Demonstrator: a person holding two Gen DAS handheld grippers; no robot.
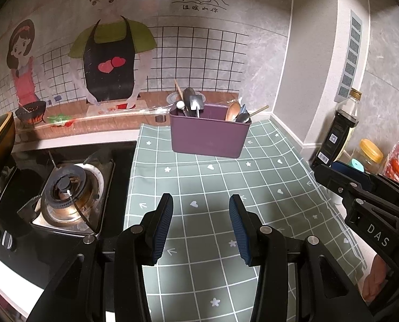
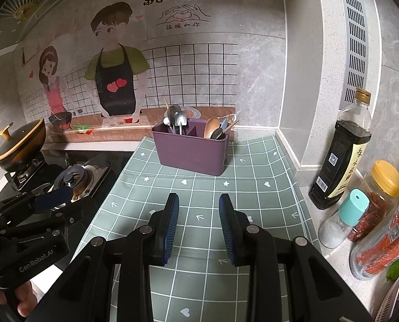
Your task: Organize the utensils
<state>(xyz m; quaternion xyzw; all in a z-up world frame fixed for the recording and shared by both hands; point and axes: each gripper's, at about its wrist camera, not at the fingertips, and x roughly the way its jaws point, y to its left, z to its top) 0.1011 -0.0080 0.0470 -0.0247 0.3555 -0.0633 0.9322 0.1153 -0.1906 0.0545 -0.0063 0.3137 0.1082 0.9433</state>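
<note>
Grey marble-look wall with a cartoon cooking mural backs a kitchen bench (image 1: 151, 134) spread with a green grid-patterned cloth (image 1: 213, 187). At the cloth's far end stands a purple utensil caddy (image 1: 209, 134), divided into compartments: a ladle, a spatula and other metal pieces stand in the left one (image 1: 191, 102), while a wooden spoon (image 1: 233, 111) and metal spoons lean in the right. No loose utensil lies anywhere on the cloth — judging from that, the sorting looks finished or nearly so, with nothing obvious left to collect.

Both tools hover over the near part of the cloth, well apart from the caddy. The left gripper (image 1: 200, 230) has its jaws spread with nothing between them; the right gripper (image 2: 198, 228) likewise stands parted and empty.

The left wrist view shows the near gas burner (image 1: 70, 190) close up. The right wrist view alone shows the lidded pot (image 2: 19, 147) whole, the caddy's inner divider, and the full soy sauce bottle (image 2: 344, 155), teal-capped shaker (image 2: 344, 217) and yellow-lidded jar (image 2: 379, 193) at the right — plus fingers (image 2: 25, 303) gripping the left tool's handle.
</note>
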